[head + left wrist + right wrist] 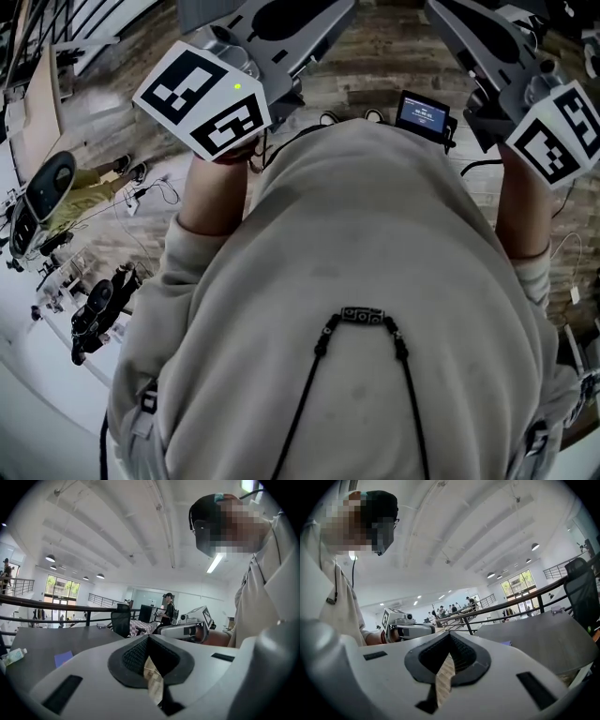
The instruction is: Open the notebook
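A small flat blue-violet thing [63,658], perhaps the notebook, lies on a grey table [51,639]; a sliver of it [506,643] shows in the right gripper view. I cannot tell whether it is open. My left gripper [149,637] is shut with nothing between its pads. My right gripper [450,633] is shut and empty too. Both are held up in front of the person's chest, well away from the table top. In the head view only their marker cubes show, the left cube [202,98] and the right cube [555,131]; the jaw tips are out of frame.
A white tube [14,656] lies at the table's left edge. A black office chair [121,620] stands behind the table, below a dark railing [47,605]. A small device with a lit screen [422,114] rests on the wooden floor. Other people stand far back.
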Demonstrator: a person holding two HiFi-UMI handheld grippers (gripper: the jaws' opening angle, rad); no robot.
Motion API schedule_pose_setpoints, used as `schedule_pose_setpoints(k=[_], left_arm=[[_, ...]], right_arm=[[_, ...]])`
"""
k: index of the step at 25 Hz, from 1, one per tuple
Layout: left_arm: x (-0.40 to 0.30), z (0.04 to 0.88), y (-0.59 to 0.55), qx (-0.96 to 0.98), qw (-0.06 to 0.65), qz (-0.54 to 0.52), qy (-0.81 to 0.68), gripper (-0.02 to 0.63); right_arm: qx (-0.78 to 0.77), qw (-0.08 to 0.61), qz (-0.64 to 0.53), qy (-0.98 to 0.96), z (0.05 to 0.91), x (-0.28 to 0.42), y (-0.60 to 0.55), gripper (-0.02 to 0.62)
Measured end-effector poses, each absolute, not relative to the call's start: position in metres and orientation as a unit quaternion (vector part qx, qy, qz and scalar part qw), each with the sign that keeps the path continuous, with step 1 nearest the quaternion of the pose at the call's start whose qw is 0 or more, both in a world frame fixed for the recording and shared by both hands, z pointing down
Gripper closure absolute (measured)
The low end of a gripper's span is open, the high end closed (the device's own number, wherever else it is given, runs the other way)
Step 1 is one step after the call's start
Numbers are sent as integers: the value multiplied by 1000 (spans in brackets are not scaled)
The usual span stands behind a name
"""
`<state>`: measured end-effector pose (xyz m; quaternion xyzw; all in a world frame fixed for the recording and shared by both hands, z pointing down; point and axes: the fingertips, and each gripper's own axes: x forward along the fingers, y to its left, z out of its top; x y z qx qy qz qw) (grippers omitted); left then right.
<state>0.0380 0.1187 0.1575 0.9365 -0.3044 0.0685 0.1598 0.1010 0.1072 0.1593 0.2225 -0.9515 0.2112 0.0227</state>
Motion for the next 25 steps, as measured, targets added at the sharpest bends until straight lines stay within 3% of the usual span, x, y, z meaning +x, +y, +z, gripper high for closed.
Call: schedule_pose_setpoints(k=[16, 25], left_arm=[[38, 167, 111, 952, 151, 50, -260, 600], [191, 222, 136, 952, 157, 49, -256, 600]], right_arm=[[267, 22, 195, -943, 163, 101, 110, 578], [267, 15, 226, -937, 226, 261, 142, 578]])
